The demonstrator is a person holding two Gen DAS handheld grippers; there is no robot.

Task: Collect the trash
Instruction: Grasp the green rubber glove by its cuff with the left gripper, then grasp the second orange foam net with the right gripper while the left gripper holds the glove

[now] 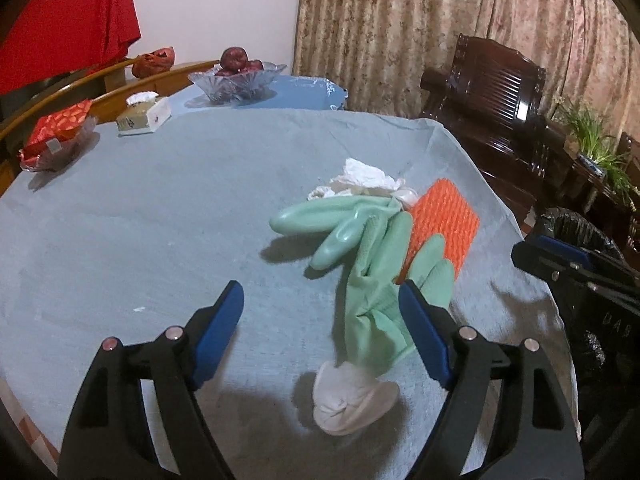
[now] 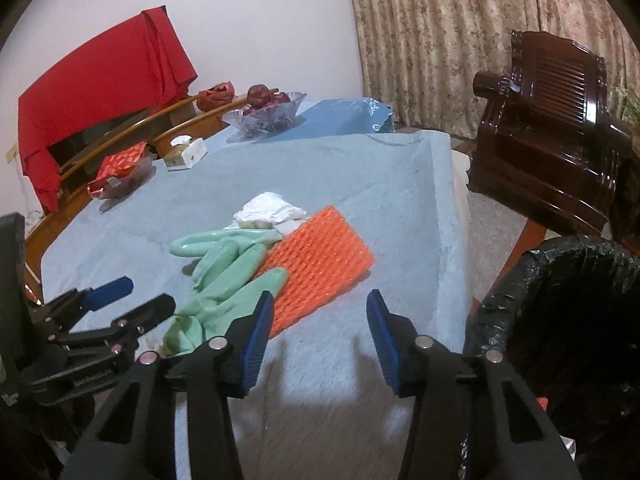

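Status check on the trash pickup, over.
Left gripper open above green glove. Right gripper open, empty, near orange mesh. Bin at table edge. Nothing blocking.

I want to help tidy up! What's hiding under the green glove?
The green glove lies partly over the orange mesh pad, and a white crumpled wad pokes out below its cuff. Whatever else lies beneath is covered.

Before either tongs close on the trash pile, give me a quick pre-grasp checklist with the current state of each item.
1. Left tongs open, nothing gripped: ok.
2. Right tongs open, nothing between the pads: ok.
3. Green glove in front of the left tongs: ok.
4. Orange mesh ahead of the right tongs: ok.
5. Bin with black liner open beside the table: ok.
6. Glove lies over the mesh, separate lifts: cannot tell.
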